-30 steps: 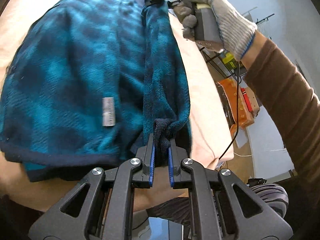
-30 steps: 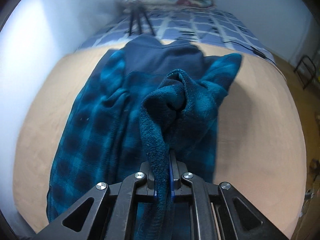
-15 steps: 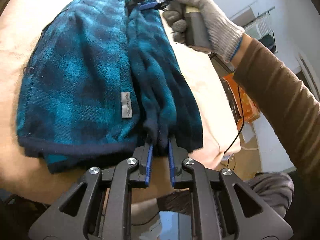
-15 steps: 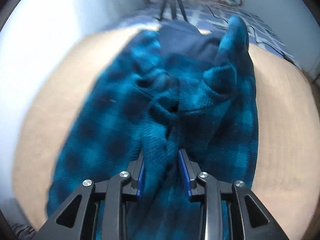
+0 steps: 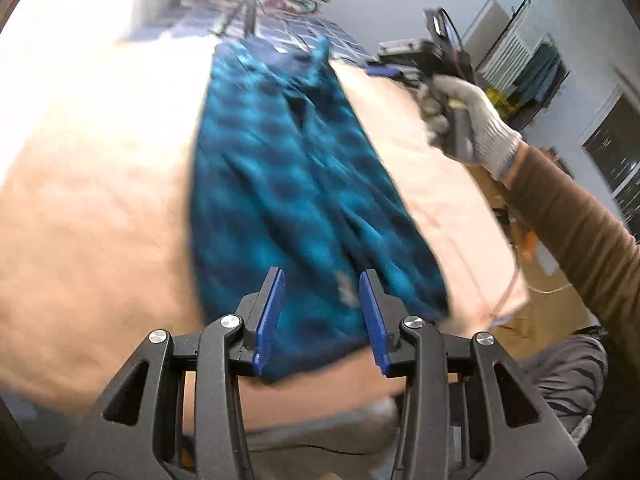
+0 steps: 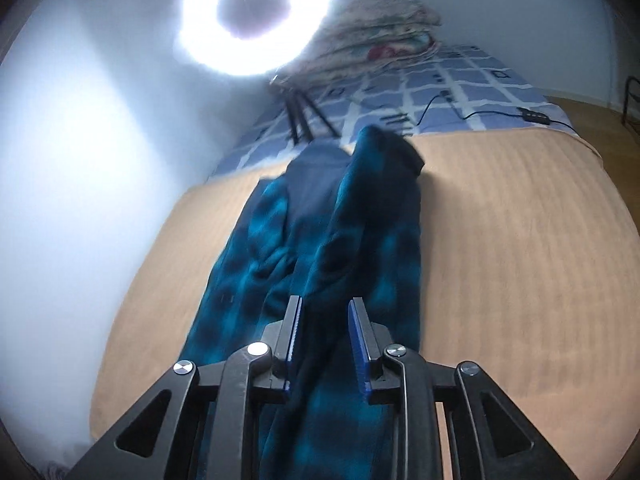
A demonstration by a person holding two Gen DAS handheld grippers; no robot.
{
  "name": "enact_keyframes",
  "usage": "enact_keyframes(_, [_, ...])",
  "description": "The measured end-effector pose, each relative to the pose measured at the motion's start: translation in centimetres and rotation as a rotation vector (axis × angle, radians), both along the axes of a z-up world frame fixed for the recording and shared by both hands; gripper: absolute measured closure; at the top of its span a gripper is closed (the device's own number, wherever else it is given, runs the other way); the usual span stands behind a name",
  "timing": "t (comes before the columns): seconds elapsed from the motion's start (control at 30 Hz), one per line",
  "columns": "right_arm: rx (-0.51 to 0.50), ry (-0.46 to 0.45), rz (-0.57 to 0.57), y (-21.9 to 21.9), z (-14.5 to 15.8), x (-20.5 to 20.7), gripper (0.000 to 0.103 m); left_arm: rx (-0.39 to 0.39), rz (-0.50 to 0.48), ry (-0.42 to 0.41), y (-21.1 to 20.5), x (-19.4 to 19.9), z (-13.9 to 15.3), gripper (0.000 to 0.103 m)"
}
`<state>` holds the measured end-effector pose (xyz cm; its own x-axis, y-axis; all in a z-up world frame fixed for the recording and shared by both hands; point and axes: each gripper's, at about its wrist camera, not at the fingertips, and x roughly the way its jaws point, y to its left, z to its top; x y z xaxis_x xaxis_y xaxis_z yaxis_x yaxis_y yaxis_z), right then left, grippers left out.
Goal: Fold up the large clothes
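1. Left wrist view: one teal plaid fleece garment (image 5: 296, 184) lies in a long folded strip on the peach blanket (image 5: 92, 216), stretching ahead of the left gripper (image 5: 322, 312).
2. Left gripper: jaws have just been opening and stand apart above the garment's near hem, gripping nothing.
3. Right gripper (image 6: 325, 334): jaws have just been narrowing, still parted; fabric lies below them, unpinched.
4. Bare blanket on both sides of the strip; bed edge lies right.
5. One gloved hand (image 5: 468, 120) visible, one ring light (image 6: 254, 12).
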<state>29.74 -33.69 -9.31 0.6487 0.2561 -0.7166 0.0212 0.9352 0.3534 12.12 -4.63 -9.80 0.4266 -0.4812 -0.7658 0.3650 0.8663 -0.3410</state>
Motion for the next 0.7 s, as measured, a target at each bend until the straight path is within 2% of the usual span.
enact_keyframes(0.17, [-0.007, 0.008, -0.031, -1.1, -1.7, 4.2, 0.082, 0.087, 0.084, -0.02, 3.9, 4.8, 1.5, 0.057])
enact_keyframes(0.23, [-0.014, 0.016, -0.05, -1.5, -2.7, 5.7, 0.082, 0.079, 0.12, -0.034, 5.1, 6.1, 1.8, 0.057])
enact_keyframes(0.33, [-0.045, 0.02, -0.065, -1.8, -4.5, 8.5, 0.082, 0.047, 0.167, -0.014, 6.6, 7.1, 1.4, 0.057])
enact_keyframes(0.5, [-0.102, 0.049, -0.002, -0.4, -7.8, 14.2, 0.079, 0.042, 0.172, 0.015, 6.9, 7.7, 0.7, 0.057])
enact_keyframes(0.6, [-0.132, 0.151, 0.064, 0.8, -10.8, 17.3, 0.075, 0.06, 0.172, 0.005, 6.6, 7.9, 0.6, 0.057])
enact_keyframes(0.63, [-0.144, 0.142, 0.075, 0.9, -10.8, 17.5, 0.074, 0.073, 0.176, 0.0, 6.6, 7.9, 0.5, 0.057])
enact_keyframes(0.7, [-0.105, 0.118, 0.111, 0.2, -9.8, 17.2, 0.071, 0.09, 0.198, 0.006, 7.0, 8.1, 0.1, 0.057])
